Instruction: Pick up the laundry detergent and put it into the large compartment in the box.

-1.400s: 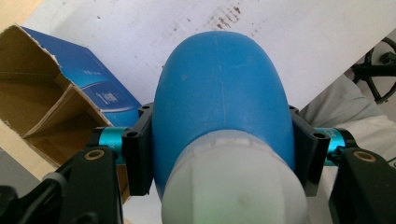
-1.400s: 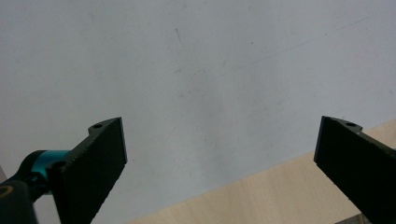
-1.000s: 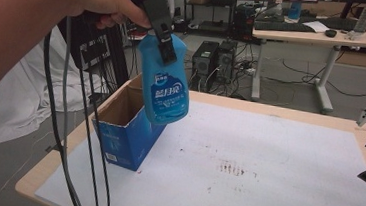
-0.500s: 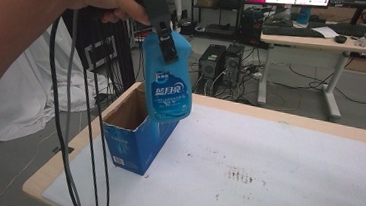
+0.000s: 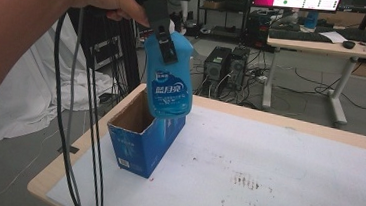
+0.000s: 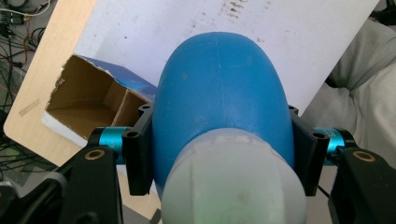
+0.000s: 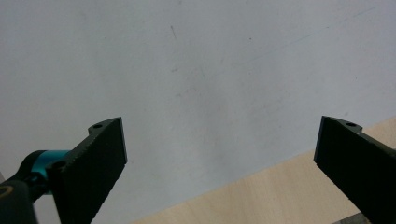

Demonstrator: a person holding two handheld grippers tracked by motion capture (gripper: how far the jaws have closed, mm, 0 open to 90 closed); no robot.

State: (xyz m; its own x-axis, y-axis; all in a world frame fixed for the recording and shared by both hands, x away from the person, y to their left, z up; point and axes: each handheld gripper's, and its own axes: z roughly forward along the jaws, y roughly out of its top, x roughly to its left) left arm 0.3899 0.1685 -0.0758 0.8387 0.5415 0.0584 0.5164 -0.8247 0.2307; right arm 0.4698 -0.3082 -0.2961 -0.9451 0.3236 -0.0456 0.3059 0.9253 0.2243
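Bottle (image 5: 169, 79) now hangs a bit further out from the box (image 5: 140, 134) than a second ago, camera view shifted too. Near: left gripper (image 6: 219, 154) clamped on bottle's shoulder just under the pale cap (image 6: 233, 186), jaws squeezing both sides. Bottle in the air, base just above box's open top, partly off its far-right corner. Right gripper (image 7: 219, 154) wide apart, empty, over the white mat (image 7: 196, 60) near the table edge. Far: desks, PCs. Risk: grip is high on a smooth curved body, so bottle could swing or slip; lowering off-centre would catch the cardboard rim and tip the box.
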